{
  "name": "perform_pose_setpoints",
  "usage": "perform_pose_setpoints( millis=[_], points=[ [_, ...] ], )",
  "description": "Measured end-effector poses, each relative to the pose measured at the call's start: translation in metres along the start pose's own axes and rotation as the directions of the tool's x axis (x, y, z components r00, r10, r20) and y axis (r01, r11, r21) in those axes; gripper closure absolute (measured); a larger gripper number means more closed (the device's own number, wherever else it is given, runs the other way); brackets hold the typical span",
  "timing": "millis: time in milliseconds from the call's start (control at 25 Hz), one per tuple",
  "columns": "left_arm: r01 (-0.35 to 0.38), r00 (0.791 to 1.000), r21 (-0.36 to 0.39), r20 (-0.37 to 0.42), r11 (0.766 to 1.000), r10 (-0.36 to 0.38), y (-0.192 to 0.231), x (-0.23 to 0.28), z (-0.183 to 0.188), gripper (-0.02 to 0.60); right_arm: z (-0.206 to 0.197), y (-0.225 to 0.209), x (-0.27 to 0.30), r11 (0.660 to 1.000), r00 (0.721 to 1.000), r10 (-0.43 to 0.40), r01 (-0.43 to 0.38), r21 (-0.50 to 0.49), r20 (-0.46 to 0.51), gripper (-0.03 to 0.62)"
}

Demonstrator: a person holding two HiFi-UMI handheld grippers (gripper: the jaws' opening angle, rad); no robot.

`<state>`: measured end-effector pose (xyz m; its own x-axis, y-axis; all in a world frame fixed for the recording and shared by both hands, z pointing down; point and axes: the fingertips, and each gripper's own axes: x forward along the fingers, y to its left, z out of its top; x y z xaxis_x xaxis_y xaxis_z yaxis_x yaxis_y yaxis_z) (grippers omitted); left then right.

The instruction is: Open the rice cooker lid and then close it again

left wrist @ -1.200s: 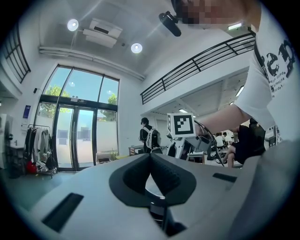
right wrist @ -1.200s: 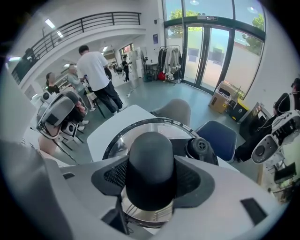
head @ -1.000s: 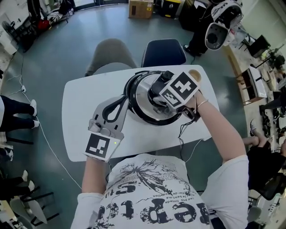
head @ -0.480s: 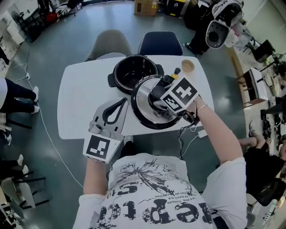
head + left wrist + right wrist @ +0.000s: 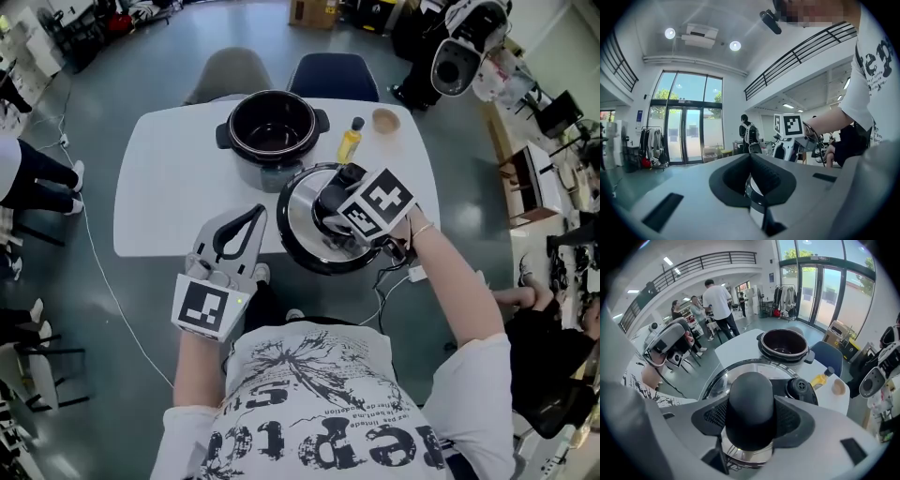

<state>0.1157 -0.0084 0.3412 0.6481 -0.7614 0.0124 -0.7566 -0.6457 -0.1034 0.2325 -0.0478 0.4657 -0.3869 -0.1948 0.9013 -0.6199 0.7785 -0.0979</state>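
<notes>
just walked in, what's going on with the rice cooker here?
A person works with a two-jaw gripper in each hand. The right gripper is clamped on the black knob of the lid, holding it off the pot, near the front edge of the table. The pot stands open further back. The left gripper holds nothing, jaws together, just left of the lid.

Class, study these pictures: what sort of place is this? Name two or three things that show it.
Probably a robotics lab or workshop hall, not a kitchen: a white robot-like machine stands beyond the table, a railed gallery runs overhead, and tall glass doors front the hall.
</notes>
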Motion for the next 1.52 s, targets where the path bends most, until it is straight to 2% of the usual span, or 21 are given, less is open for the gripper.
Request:
perform_pose_setpoints(
  millis=[240,520,760,1000,1520],
  points=[
    [-0.025,1.000,0.016,-0.002,1.000,0.025,-0.009,-0.007,0.006,0.569,-0.006,0.000,-0.005,1.000,1.000,-0.003,0.003,-0.022,-0.001,0.303],
    [-0.043,0.999,0.029,-0.001,0.999,0.043,0.015,0.000,0.011,0.569,0.021,-0.014,-0.004,1.000,1.000,-0.001,0.001,-0.025,0.016,0.303],
    [-0.042,0.999,0.031,-0.002,0.999,0.042,0.056,0.025,0.009,0.569,0.068,-0.040,0.004,0.999,0.999,-0.012,0.013,-0.035,0.036,0.303],
    [-0.040,0.999,0.038,0.004,0.998,0.040,0.120,0.049,0.016,0.569,0.138,-0.061,0.015,0.998,0.998,-0.031,0.034,-0.057,0.048,0.303],
    [-0.021,1.000,0.022,0.013,1.000,0.021,0.250,0.099,0.002,0.569,0.265,-0.113,0.075,0.996,0.999,-0.048,0.049,-0.070,0.017,0.303]
  ],
)
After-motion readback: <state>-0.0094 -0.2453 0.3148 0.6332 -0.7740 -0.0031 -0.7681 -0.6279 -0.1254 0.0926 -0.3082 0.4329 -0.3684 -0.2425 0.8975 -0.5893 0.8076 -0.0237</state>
